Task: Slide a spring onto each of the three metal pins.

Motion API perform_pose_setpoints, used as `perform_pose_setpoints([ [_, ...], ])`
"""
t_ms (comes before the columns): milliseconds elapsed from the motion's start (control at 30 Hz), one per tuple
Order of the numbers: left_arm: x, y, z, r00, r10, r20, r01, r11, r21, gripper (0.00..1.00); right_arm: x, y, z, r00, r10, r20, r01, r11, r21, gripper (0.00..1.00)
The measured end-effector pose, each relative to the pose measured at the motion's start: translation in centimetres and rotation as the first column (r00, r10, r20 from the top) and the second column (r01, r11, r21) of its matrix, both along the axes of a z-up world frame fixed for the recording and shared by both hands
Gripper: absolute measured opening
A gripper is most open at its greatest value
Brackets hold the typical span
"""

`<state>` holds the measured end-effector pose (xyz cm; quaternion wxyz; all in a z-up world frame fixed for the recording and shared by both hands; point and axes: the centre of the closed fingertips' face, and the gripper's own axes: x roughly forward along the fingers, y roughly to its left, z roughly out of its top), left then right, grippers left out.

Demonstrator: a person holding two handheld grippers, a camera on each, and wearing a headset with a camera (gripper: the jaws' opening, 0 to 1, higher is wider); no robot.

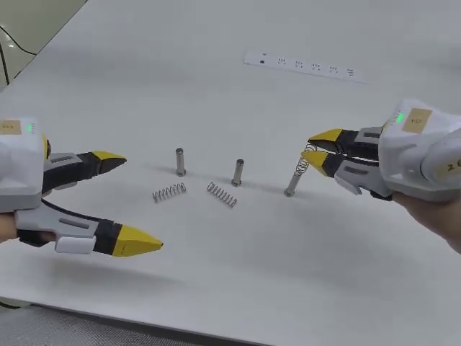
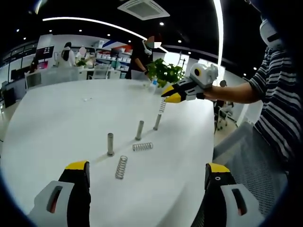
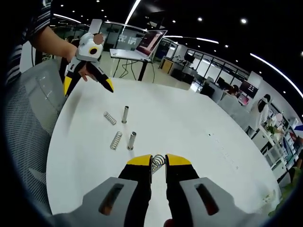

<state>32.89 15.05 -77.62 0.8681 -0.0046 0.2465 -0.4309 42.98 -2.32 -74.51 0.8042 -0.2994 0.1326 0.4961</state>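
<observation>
Three short metal pins stand in a row on the white table: left pin, middle pin, right pin. The right pin leans, and a spring sits over its top. My right gripper is shut on that spring, pinched between the yellow tips. Two loose springs lie flat in front of the left and middle pins. My left gripper hovers open to the left of the pins, nothing between its fingers.
A white power strip lies at the far side of the table. The near table edge runs just below the left gripper. Office desks, plants and people stand beyond the table.
</observation>
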Motion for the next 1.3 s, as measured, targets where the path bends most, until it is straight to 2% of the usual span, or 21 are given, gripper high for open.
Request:
perform_pose_setpoints([
  [1067,-0.2,0.3,-0.2,1.0,0.017,-0.011,-0.017,1.0,0.001,0.98,0.3,-0.1,-1.1,1.0,0.006,-0.013,-0.007,1.0,-0.021,0.08],
  [1300,-0.2,0.4,-0.2,1.0,0.018,-0.011,-0.018,1.0,0.002,0.98,0.5,-0.3,-1.8,1.0,0.001,-0.027,-0.002,1.0,-0.024,0.08],
])
